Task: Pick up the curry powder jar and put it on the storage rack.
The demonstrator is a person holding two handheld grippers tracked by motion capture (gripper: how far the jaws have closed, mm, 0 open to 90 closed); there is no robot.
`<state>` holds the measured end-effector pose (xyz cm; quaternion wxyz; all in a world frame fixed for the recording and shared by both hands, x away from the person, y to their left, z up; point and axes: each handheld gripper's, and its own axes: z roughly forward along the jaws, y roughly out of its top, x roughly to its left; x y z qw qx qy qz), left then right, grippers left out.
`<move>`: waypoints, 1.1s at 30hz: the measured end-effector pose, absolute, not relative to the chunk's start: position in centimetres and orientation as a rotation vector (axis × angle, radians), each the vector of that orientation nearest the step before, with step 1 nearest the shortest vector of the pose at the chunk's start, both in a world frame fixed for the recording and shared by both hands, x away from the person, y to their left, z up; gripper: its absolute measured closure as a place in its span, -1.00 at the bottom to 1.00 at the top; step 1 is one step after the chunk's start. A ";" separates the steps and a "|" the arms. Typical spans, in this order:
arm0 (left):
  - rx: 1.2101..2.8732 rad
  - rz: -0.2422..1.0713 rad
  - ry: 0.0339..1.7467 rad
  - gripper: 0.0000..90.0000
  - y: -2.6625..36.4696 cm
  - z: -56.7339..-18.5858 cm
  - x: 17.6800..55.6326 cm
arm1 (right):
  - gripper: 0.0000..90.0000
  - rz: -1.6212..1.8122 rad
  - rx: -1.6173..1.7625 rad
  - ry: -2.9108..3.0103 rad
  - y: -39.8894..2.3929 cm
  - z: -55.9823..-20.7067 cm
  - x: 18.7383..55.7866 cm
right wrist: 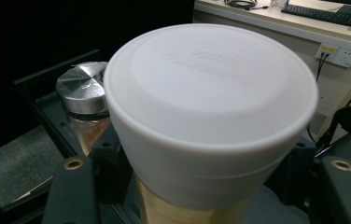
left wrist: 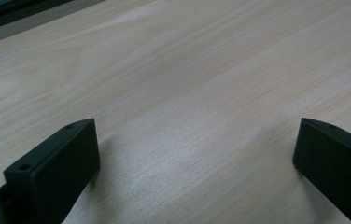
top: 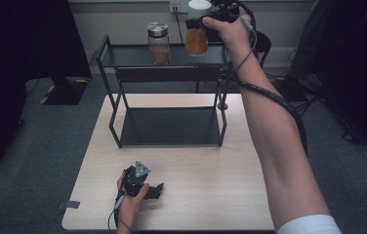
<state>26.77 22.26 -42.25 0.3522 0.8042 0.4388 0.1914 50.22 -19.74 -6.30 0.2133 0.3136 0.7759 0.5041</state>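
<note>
Right gripper [top: 210,18] clamped on white-lidded glass jar of orange powder [top: 196,35], held just above black metal rack's top shelf [top: 123,56] beside steel-lidded jar [top: 158,43], not yet set down; left gripper [top: 148,189] spread empty on wooden table [top: 211,195].

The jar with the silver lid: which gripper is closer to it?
Right. The right gripper holds a white-lidded jar just beside the silver-lidded jar; the left gripper rests far off on the table.
</note>
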 end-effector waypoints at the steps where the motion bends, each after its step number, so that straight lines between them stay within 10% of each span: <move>1: 2.080 0.496 1.135 -1.00 22.3 -42.3 26.8 | -0.22 1.396 0.872 2.157 -19.7 -6.3 50.3; 33: 2.080 0.496 1.136 -1.00 22.3 -42.3 26.8 | -0.22 1.338 0.892 2.216 -17.9 -7.2 52.2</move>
